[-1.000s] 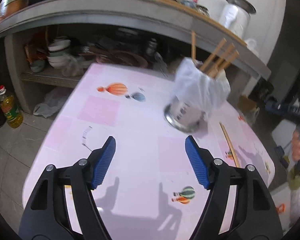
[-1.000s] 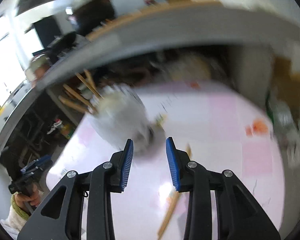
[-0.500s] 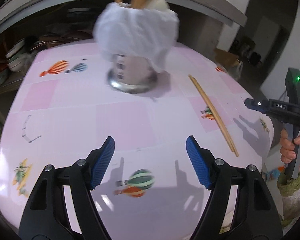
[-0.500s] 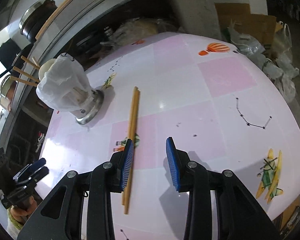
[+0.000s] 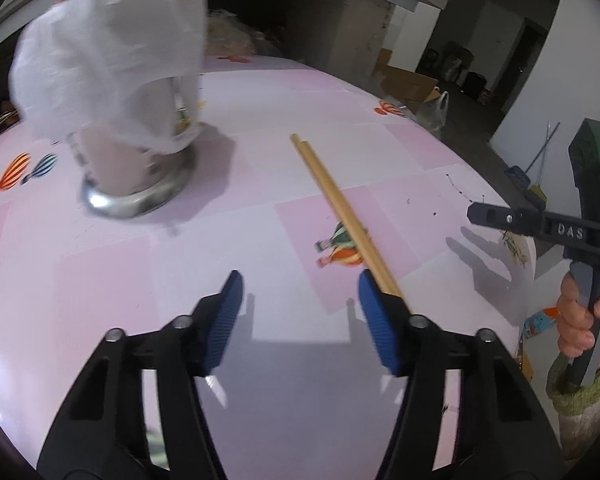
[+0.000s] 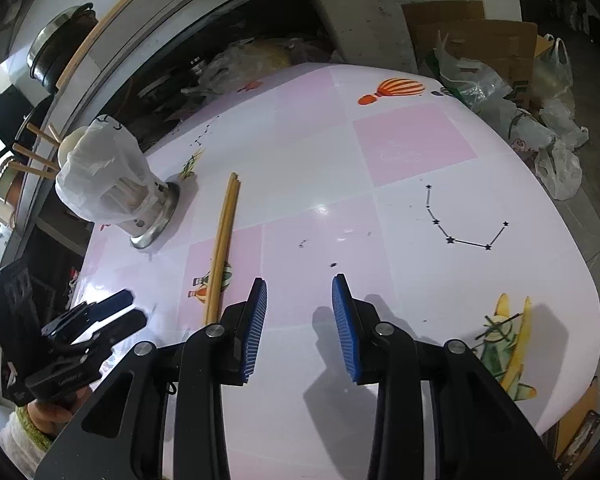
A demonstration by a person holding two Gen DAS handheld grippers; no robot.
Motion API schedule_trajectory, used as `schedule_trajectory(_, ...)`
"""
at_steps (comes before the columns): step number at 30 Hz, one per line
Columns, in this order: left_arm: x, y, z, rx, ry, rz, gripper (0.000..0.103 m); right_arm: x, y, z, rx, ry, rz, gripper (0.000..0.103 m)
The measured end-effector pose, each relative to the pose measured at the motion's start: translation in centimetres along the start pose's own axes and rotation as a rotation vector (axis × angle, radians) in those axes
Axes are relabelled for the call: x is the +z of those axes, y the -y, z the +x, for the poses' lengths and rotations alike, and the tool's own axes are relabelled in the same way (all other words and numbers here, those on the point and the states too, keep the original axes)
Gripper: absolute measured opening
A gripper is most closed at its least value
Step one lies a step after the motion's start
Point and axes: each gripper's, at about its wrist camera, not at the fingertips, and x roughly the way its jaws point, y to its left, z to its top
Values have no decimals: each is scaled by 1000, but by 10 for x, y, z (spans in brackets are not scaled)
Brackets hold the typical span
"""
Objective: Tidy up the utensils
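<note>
A pair of wooden chopsticks (image 5: 340, 208) lies side by side on the pink table (image 5: 260, 380). Their near end runs under the right finger of my left gripper (image 5: 300, 300). Its jaws are closing, with only bare table between the blue pads. A metal utensil holder (image 5: 136, 184), draped in a white plastic bag with chopsticks sticking out of it, stands at the far left. In the right wrist view the chopsticks (image 6: 222, 240) lie left of my right gripper (image 6: 300, 312), which is open and holds nothing. The holder (image 6: 116, 192) stands beyond them, and the left gripper (image 6: 134, 308) hovers at lower left.
The table's rounded edge (image 6: 572, 240) drops off at the right, with plastic bags and cardboard boxes (image 6: 500, 60) on the floor beyond. A grey counter with shelves of crockery (image 6: 220, 64) runs behind the table. A hand holds the right gripper (image 5: 476, 214) over the table's right edge.
The left gripper has swung right and down towards the chopsticks, and its jaws have narrowed. The right gripper came down over the table early on, then nearly stopped, with its gap unchanged.
</note>
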Motion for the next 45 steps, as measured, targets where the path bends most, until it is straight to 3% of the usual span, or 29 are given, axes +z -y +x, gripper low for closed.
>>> schedule_trajectory(6,20,10,28,-20,-29,3,32,2,8,3,8,-5,12,34)
schedule_trajectory(9,28,14,40,-35,-44,0,29,3,10,5,12,-11,14,34)
schedule_trajectory(18,41,26,68,-26,-80,35,21,6,13,8,21,-16,19,34)
schedule_trajectory(29,49,36,75,22,-76,98,20,9,18,9,21,-15,29,34)
schedule_trajectory(32,48,33,75,44,-85,89,11,9,18,8,19,-12,29,34)
schedule_trajectory(45,22,14,47,84,-107,21,7,10,14,3,24,-6,16,34)
